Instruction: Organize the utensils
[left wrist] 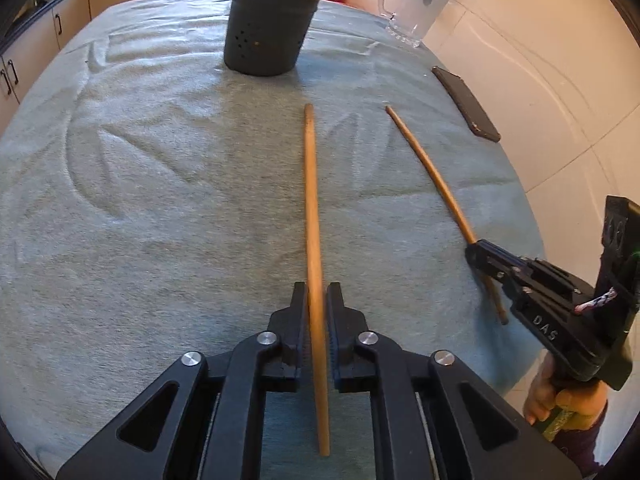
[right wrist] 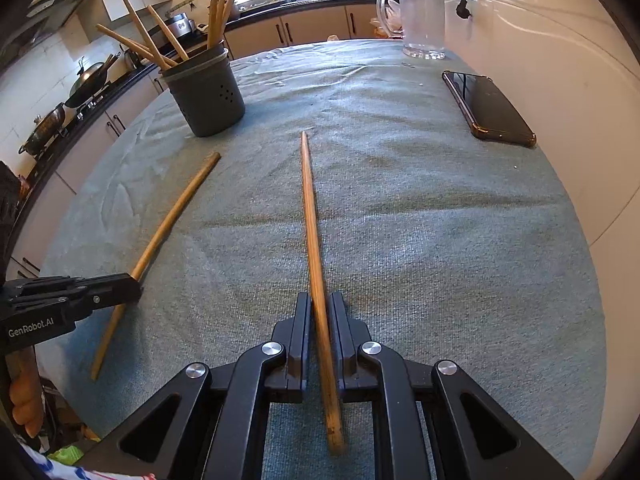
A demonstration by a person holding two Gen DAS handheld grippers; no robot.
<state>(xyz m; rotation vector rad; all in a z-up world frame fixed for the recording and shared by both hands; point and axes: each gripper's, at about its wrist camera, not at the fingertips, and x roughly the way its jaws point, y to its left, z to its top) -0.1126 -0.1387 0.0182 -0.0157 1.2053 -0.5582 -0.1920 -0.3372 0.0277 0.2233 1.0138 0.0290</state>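
Two wooden chopsticks lie on a pale blue-green cloth-covered table, each with its near end between the black fingers of a hand-held gripper. The landmark is the dark grey perforated plastic utensil holder, which stands on the cloth at the far side and has several more wooden chopsticks leaning in it.

Left gripper: its jaws bracket the first long wooden chopstick with a narrow gap visible on either side, so the pads do not appear to press it. This stick runs from the gripper toward the holder, its far tip ending short of the holder's base.

Right gripper: its jaws are pinched on the second thin wooden chopstick, whose rear end juts back past the fingers (blurred there). This stick lies to the right of the first and also points toward the far side, its tip well apart from the holder.

A black rectangular smartphone lies flat on the cloth far to the right of the holder, near the table edge. A clear glass mug with a handle stands beyond the phone, level with the holder. A person's hand grips the right gripper's handle.
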